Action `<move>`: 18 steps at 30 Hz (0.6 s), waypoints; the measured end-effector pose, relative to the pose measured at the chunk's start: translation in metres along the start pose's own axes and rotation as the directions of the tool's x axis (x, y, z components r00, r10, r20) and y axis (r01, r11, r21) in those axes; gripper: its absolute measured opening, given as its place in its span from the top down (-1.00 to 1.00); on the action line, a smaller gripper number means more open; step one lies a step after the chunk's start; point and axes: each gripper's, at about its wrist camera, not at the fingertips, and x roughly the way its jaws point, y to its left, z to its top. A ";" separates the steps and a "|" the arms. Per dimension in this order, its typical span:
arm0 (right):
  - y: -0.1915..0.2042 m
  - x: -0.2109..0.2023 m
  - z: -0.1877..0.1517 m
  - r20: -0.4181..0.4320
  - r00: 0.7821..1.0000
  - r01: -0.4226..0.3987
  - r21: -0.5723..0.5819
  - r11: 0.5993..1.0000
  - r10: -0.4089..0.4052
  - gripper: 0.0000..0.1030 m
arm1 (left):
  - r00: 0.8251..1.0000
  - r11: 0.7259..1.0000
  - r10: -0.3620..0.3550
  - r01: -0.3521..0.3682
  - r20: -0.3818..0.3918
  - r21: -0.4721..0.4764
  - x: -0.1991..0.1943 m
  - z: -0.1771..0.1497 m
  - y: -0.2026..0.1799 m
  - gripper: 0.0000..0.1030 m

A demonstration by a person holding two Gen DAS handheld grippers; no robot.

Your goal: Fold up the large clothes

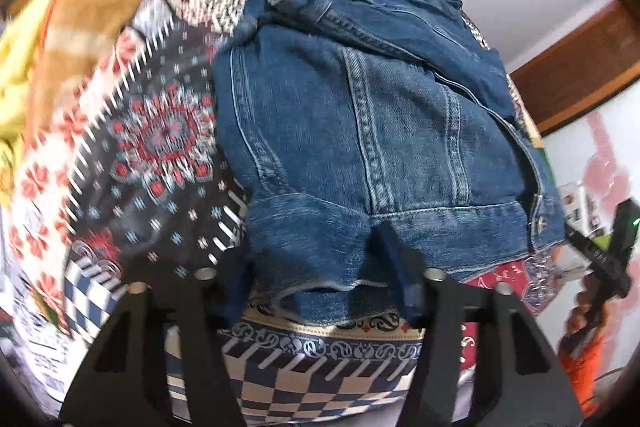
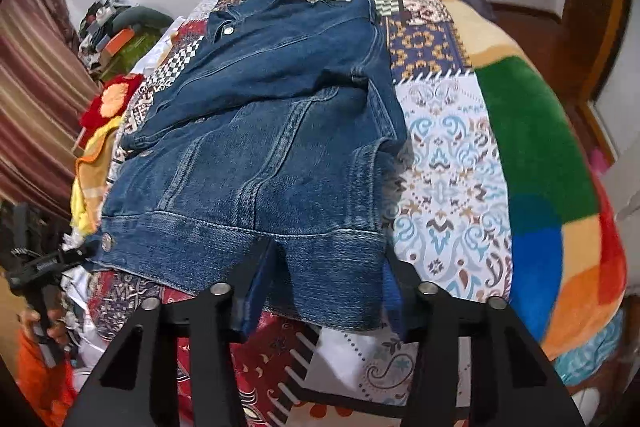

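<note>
A blue denim jacket [image 1: 360,131] lies back up on the patterned bedspread [image 1: 152,147], its sleeves folded over the upper part. My left gripper [image 1: 320,275] is open, its fingers either side of the jacket's near waistband corner. In the right wrist view the same jacket [image 2: 272,155] lies ahead, and my right gripper [image 2: 324,279] is open with its blue-padded fingers [image 2: 256,291] straddling the waistband hem. Neither gripper pinches the cloth. The other gripper shows at the right edge of the left view [image 1: 608,259] and at the left edge of the right view [image 2: 36,267].
A yellow and orange blanket [image 1: 80,7] is heaped at the bed's far left. A green, blue and orange striped blanket [image 2: 540,187] covers the bed's right side. A clothes pile [image 2: 116,27] sits by the striped curtain [image 2: 32,99]. A wooden frame [image 2: 592,7] stands at right.
</note>
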 end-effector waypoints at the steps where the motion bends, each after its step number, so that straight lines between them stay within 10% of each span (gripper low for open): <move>1: 0.001 -0.002 0.001 0.009 1.000 0.010 -0.009 1.000 -0.009 0.36 | 1.000 0.999 0.018 -0.019 0.014 0.026 -0.002 0.000 -0.005 0.25; 7: 0.003 -0.016 0.018 0.076 0.997 -0.002 -0.047 0.999 0.005 0.63 | 0.991 0.995 0.041 -0.053 0.129 0.088 -0.019 0.017 -0.021 0.64; 18: 0.027 -0.034 0.084 0.193 0.979 -0.033 -0.136 0.990 0.059 0.70 | 0.953 0.984 0.012 -0.065 0.303 0.166 -0.059 0.082 -0.048 0.74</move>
